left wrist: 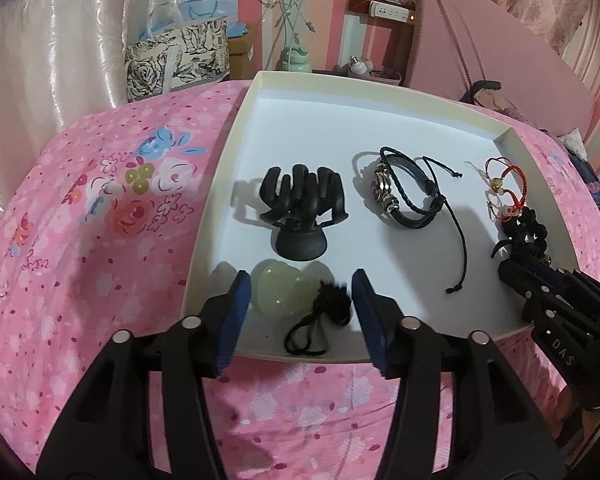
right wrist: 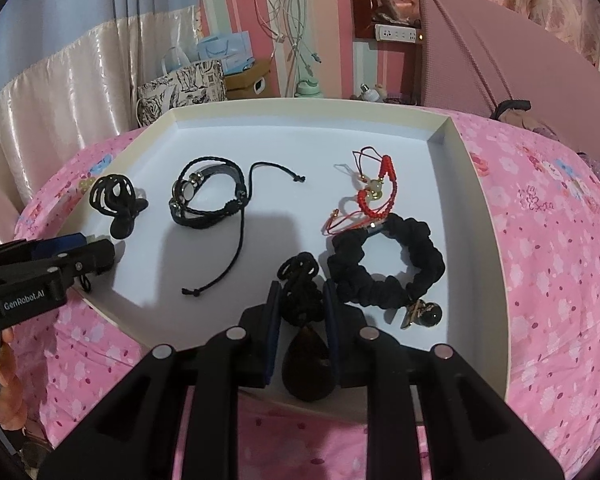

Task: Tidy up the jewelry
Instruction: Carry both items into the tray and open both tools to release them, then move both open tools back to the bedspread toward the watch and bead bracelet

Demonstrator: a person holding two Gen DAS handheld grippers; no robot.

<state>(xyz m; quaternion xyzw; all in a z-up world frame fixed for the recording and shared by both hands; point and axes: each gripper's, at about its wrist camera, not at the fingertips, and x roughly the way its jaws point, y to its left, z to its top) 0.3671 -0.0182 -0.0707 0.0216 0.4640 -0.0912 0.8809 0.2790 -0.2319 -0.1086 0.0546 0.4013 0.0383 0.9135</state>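
Right wrist view shows the dark teardrop pendant [right wrist: 308,368] at the tray's [right wrist: 472,184] near edge, its knotted cord [right wrist: 302,292] apparently pinched between the right gripper's [right wrist: 300,320] fingers. The left gripper [left wrist: 298,308] stands open around a pale green stone [left wrist: 282,292]. A lift could snag the neighbouring black scrunchie [right wrist: 384,264].

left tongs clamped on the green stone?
No: in the left wrist view the left tongs stand open, with the green stone lying in the tray between them and a gap at each pad.
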